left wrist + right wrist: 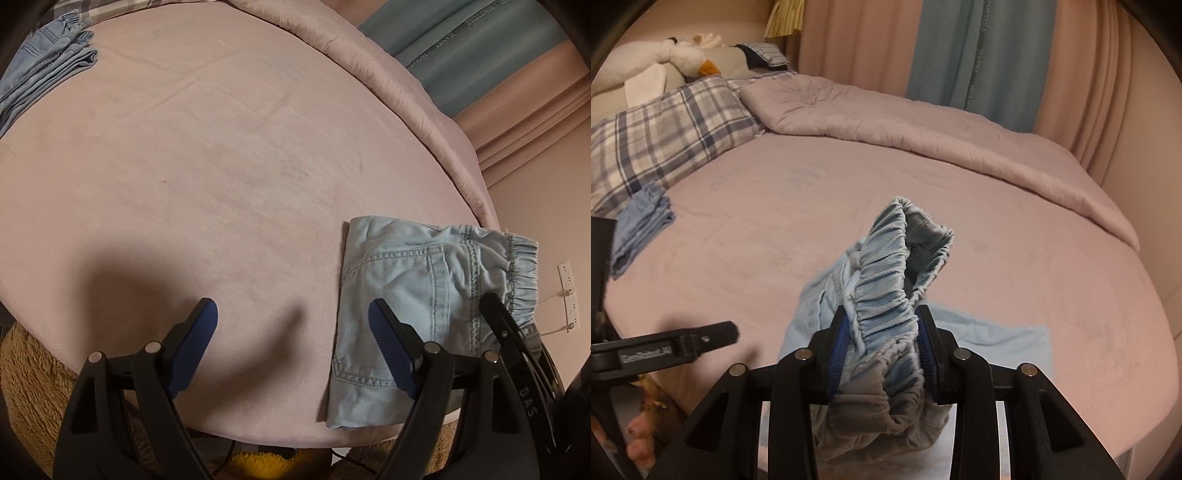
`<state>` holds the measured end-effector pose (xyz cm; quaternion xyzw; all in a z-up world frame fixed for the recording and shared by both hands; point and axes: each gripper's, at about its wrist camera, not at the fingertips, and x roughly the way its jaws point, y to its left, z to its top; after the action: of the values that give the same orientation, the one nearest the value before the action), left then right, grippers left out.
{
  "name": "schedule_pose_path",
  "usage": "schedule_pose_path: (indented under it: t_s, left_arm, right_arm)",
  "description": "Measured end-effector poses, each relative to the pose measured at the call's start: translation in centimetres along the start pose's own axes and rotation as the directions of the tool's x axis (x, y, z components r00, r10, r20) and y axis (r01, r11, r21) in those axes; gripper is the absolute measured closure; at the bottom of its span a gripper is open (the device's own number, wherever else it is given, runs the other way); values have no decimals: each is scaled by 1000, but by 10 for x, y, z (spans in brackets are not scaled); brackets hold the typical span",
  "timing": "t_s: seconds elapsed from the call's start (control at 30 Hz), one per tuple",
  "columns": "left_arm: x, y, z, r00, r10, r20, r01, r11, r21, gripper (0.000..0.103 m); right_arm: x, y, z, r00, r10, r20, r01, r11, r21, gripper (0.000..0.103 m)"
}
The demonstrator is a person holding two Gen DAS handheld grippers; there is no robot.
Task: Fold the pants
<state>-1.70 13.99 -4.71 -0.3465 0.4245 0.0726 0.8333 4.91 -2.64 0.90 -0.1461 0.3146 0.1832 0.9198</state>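
Light-blue denim pants (417, 288) lie folded near the front right edge of the pink bed (221, 166), back pocket up. My right gripper (882, 315) is shut on their gathered elastic waistband (886, 266), which stands lifted above the rest of the pants (997, 336). One black finger of the right gripper (506, 325) shows at the waistband in the left wrist view. My left gripper (295, 317) hovers open over bare sheet just left of the pants, with nothing between its blue pads (201, 332). In the right wrist view one of its fingers (709, 336) shows at the left.
A second folded blue garment (642, 225) lies at the far left of the bed, beside a plaid pillow (665, 129). A folded pink quilt (923, 129) runs along the far side. Curtains (960, 48) hang behind. A brown shaggy rug (33, 369) lies below the bed edge.
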Motion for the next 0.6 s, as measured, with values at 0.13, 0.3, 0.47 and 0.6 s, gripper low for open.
schedule_pose_path:
  t_s: [0.13, 0.3, 0.47, 0.6]
  left_arm:
    - [4, 2, 0, 1000, 3, -22, -3, 1000, -10, 20]
    - [4, -14, 2, 999, -31, -28, 32, 999, 33, 20]
    - [5, -52, 6, 995, -92, -26, 95, 987, 130, 20]
    - [19, -89, 5, 991, -121, -55, 130, 966, 221, 20]
  right_arm:
    - [0, -2, 1, 999, 37, 7, -37, 999, 29, 69]
    - [-13, -36, 4, 985, 167, 33, -171, 974, 147, 71]
    - [-25, -97, -4, 978, 199, 71, -211, 931, 297, 72]
    - [-23, -138, -24, 982, 177, 65, -188, 892, 411, 72]
